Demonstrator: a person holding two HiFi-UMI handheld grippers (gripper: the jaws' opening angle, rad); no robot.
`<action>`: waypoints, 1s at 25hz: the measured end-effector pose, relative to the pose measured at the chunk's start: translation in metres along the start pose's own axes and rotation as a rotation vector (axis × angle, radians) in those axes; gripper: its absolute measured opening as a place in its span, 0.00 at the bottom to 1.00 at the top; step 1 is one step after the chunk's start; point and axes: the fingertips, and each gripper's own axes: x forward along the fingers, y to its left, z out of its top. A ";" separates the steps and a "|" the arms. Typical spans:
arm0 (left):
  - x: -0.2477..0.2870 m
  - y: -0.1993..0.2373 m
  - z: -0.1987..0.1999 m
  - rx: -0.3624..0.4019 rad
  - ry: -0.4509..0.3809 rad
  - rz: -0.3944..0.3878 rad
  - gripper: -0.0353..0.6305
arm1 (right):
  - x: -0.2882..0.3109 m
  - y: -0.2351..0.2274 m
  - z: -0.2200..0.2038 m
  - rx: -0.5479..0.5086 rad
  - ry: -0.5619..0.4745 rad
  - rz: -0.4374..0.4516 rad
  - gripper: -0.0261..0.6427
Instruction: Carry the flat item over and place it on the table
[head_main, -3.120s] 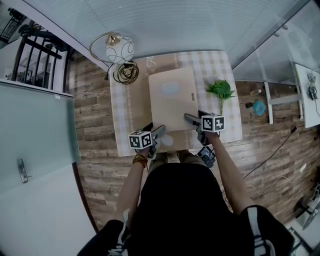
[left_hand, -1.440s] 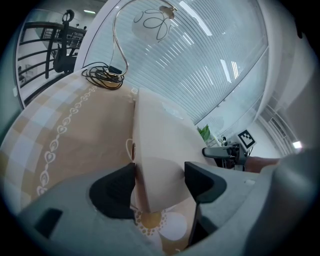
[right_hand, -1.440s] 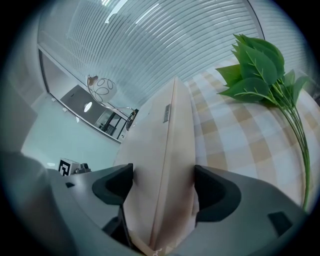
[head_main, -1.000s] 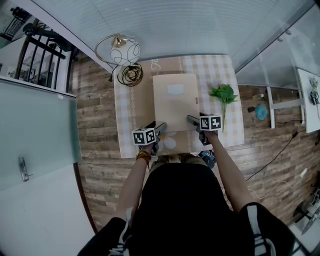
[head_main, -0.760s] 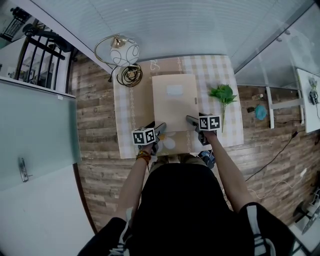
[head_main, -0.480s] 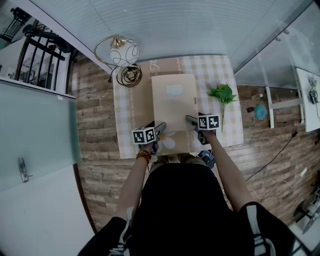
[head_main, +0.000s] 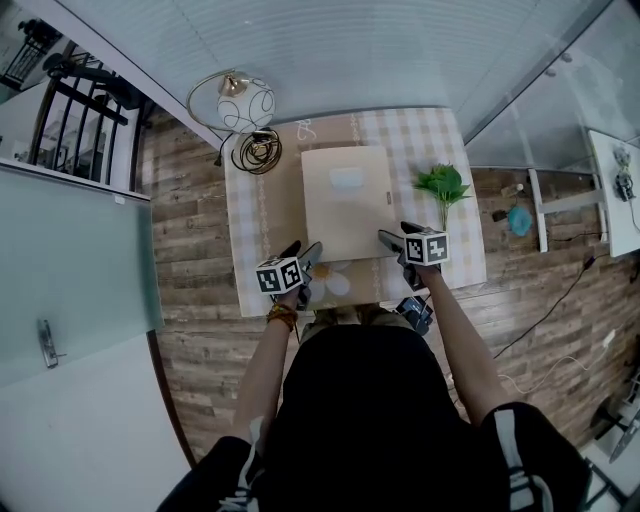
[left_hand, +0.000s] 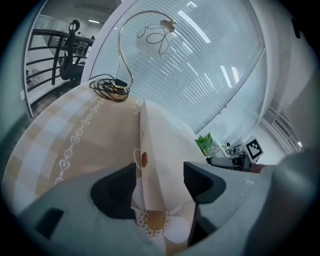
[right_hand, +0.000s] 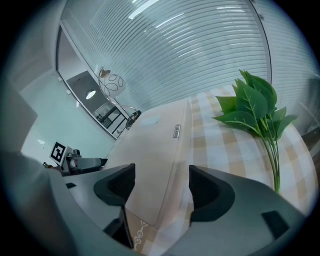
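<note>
The board (head_main: 347, 200) lies flat on the table (head_main: 262, 215), its long axis running straight ahead of both tongs. Left tongs (head_main: 302, 251) and right tongs (head_main: 392, 238) gape apart, each straddling a near corner, equally close, clamping nothing.

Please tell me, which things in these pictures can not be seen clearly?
Print on the flat item's label: too small in every view.
Near edge of the table: head view, partly hidden by the person's body.
Blue thing right of the table: head view, too small to name.
</note>
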 end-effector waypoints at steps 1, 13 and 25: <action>-0.003 0.000 0.003 0.005 -0.010 0.002 0.52 | -0.004 0.002 0.002 -0.012 -0.012 0.000 0.54; -0.014 -0.043 0.028 0.204 -0.082 -0.024 0.51 | -0.031 0.037 0.023 -0.176 -0.157 -0.002 0.54; -0.024 -0.103 0.066 0.379 -0.211 -0.060 0.46 | -0.058 0.087 0.061 -0.414 -0.318 -0.040 0.35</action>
